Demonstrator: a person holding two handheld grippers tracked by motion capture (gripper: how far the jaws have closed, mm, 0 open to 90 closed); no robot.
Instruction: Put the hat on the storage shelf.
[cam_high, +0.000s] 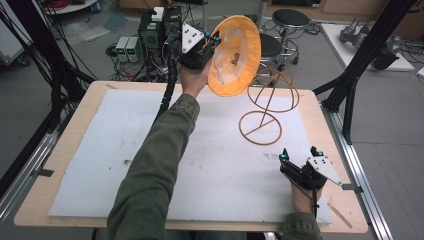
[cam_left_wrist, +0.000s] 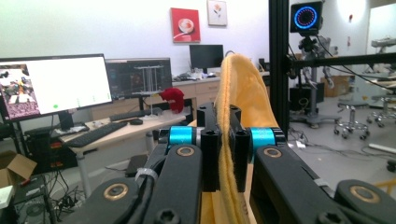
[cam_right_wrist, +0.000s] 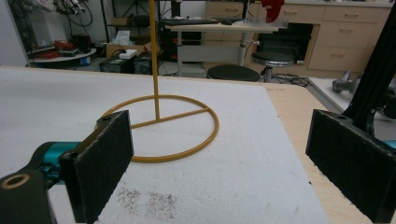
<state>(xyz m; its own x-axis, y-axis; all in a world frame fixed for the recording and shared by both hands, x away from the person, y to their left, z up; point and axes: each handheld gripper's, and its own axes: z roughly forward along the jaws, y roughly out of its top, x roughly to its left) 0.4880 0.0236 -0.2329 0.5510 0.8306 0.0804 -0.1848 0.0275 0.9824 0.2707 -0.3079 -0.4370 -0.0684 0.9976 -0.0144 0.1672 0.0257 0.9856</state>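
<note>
- A pale wooden table (cam_high: 70, 150) carries a white foam mat (cam_high: 150, 150), with a lab floor and equipment beyond it.
- Toward the left, the person's left arm in an olive sleeve (cam_high: 150, 170) reaches up and forward, lifting the left gripper (cam_high: 212, 42) high over the far edge of the table.
- Its jaws are pressed together on the rim of a soft yellow hat (cam_high: 235, 55), which hangs in the air with its pale lining turned toward the camera.
- In the left gripper view the yellow brim runs upright between the two jaws, pinched edge-on.
- Just right of and below the hat stands a gold wire hat stand (cam_high: 267, 107): a ring base on the mat, a thin upright post and a looped wire dome on top.
- The hat sits close beside the dome and slightly higher, so the left hand is much the nearer one.
- At the near right corner, the right gripper (cam_high: 299, 156) rests low over the mat, jaws spread wide and empty, pointing toward the stand's base.
- In the right gripper view the post is cut off at the top edge, so the dome is hidden there.
- What the dark mark inside the hat's lining is cannot be made out.
</note>
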